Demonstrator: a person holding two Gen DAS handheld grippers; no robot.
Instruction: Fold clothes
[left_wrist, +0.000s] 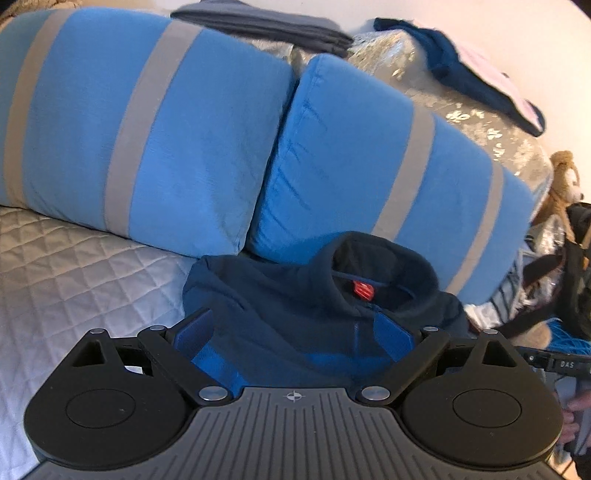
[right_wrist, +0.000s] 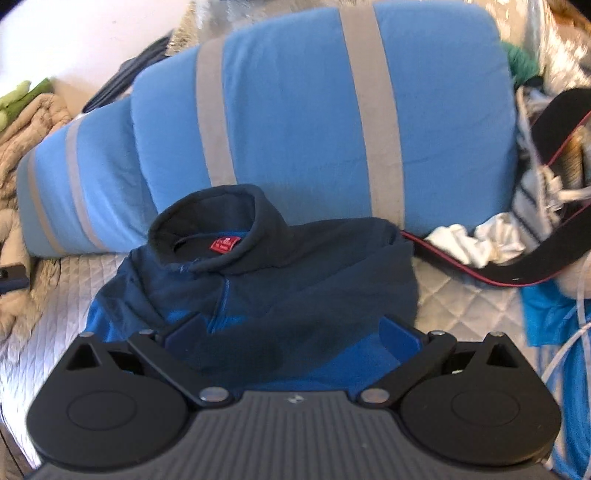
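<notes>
Fingers of left gripper (left_wrist: 293, 332) and right gripper (right_wrist: 291, 332) spread wide over navy fleece (right_wrist: 258, 280) (red collar label), lying on quilted bedspread (left_wrist: 74, 266) against blue striped pillows (left_wrist: 147, 140).

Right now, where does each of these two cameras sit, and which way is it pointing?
Left wrist: on the left tongs, open, facing a navy fleece and striped pillows; fingers show at the right edge.
Right wrist: on the right tongs, open, over the same fleece.
Shared: fleece, red label, pillows, quilted bedspread.
</notes>
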